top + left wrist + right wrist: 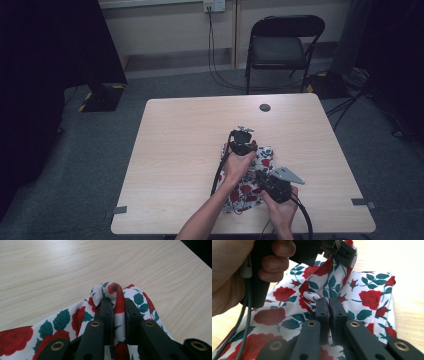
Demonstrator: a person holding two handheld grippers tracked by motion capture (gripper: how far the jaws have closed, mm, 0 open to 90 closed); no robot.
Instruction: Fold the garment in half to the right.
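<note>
Rose-print cloth [248, 187] lies bunched on the near right part of the table [180, 150]. Left gripper [243, 141] sits at the cloth's far edge, jaws closed on a raised fold [115, 293]. Right gripper [262, 176] sits nearer the person and slightly right, jaws pinched nearly together on a second ridge [315, 298]. The two grips line up roughly far-to-near along the cloth, close together. Judgement: spreading calls for pulling the grips apart along that line.
</note>
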